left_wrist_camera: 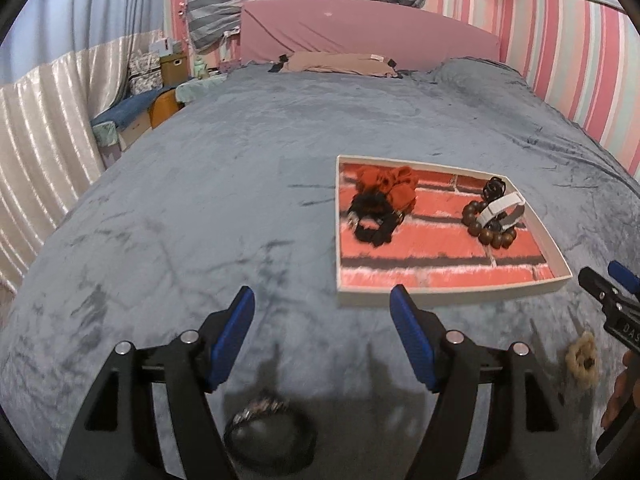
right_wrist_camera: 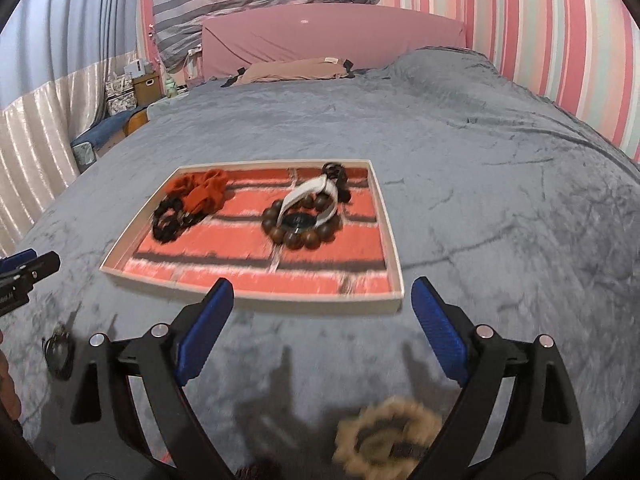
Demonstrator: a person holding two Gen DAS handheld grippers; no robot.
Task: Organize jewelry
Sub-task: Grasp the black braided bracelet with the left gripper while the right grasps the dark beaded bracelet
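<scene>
A shallow white tray [left_wrist_camera: 452, 295] [right_wrist_camera: 248, 295] with a brick-pattern liner lies on the grey bedspread. It holds an orange scrunchie [left_wrist_camera: 390, 184] [right_wrist_camera: 204, 192], a black scrunchie [left_wrist_camera: 372, 222] [right_wrist_camera: 170, 220], a wooden bead bracelet [left_wrist_camera: 486, 232] [right_wrist_camera: 300, 236] and a white band [left_wrist_camera: 500, 208] [right_wrist_camera: 310, 192]. My left gripper [left_wrist_camera: 323, 296] [right_wrist_camera: 40, 261] stands open and empty just in front of the tray. A black bracelet [left_wrist_camera: 270, 432] [right_wrist_camera: 60, 354] lies on the bedspread beneath it. My right gripper [right_wrist_camera: 322, 288] [left_wrist_camera: 600, 274] is also open and empty. A beige furry scrunchie [right_wrist_camera: 388, 436] [left_wrist_camera: 582, 354] lies below it.
The grey bedspread [left_wrist_camera: 208, 200] stretches back to a tan pillow [left_wrist_camera: 340, 63] and a pink headboard [left_wrist_camera: 368, 28]. A striped pink wall runs along the right. Curtains and stacked boxes [left_wrist_camera: 172, 66] stand off the bed's left side. A hand [left_wrist_camera: 620, 396] shows at the right edge.
</scene>
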